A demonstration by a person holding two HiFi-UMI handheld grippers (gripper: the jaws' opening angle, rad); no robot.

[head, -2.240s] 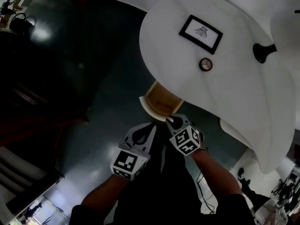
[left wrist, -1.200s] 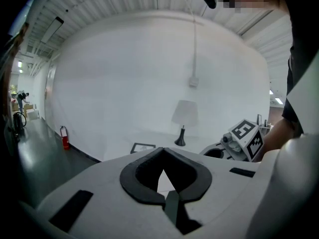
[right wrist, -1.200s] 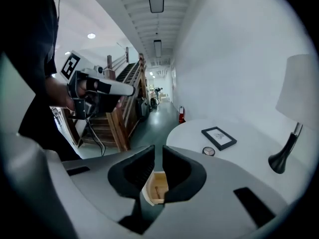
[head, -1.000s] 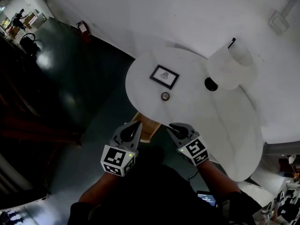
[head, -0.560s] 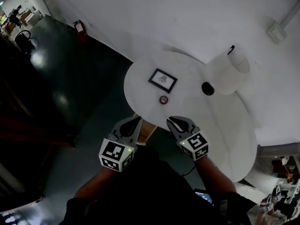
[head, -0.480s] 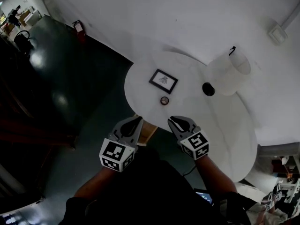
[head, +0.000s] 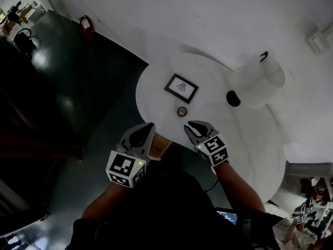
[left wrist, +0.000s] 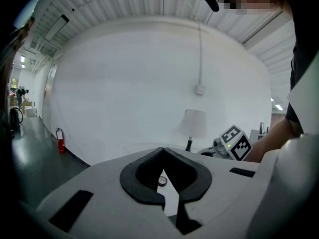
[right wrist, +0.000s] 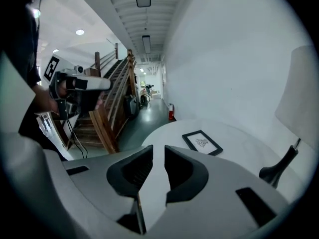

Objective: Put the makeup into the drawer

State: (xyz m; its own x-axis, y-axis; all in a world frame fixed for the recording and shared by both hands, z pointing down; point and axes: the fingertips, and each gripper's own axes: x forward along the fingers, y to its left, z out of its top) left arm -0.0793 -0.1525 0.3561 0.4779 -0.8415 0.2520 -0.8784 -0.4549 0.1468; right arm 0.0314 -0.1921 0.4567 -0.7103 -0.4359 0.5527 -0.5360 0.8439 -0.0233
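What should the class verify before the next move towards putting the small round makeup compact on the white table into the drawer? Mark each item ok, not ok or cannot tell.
1. Makeup compact located: ok, it lies on the table near the front edge.
2. Drawer open: ok, its wooden inside shows below the table edge.
3. Right gripper free: ok, nothing between its jaws.
4. Right jaws wide enough for the compact: not ok, only a narrow gap.
5. Left gripper free: ok, shut and empty.
6. Way to the compact clear: ok, picture frame and lamp stand farther back.
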